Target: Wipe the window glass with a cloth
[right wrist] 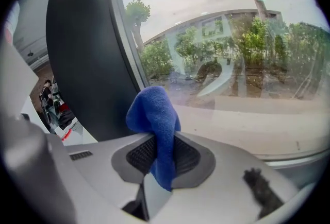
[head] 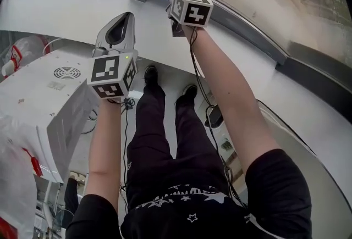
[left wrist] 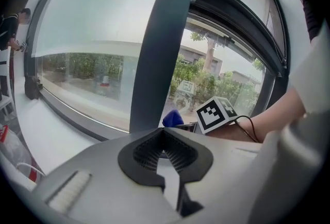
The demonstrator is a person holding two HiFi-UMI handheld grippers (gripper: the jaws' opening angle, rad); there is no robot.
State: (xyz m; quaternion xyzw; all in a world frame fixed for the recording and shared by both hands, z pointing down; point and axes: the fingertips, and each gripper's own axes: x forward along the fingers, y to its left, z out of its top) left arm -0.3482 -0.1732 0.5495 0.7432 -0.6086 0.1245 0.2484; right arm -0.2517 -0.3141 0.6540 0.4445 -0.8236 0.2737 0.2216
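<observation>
Though the blue cloth (right wrist: 153, 115) is clamped in the right gripper (right wrist: 162, 155) just right of the dark window post (right wrist: 82, 53), no view settles whether it touches the window glass (right wrist: 232, 63).

The jaws of the right gripper are closed on the cloth's bunched middle. A rounded fleecy lobe stands above them towards the pane beside the post, and a short tail hangs down between the ribbed pads. The cloth looks light, limp and easily squashed, so it should mould to the glass and drag rather than skid. Holding it by the middle suits this, provided the lobe, not the hard jaw tips, meets the pane. The glass is rigid and likely calls for even, moderate pressure. The left gripper (left wrist: 165, 155) hangs in front of the post and back from it, jaws together with nothing between them.
</observation>
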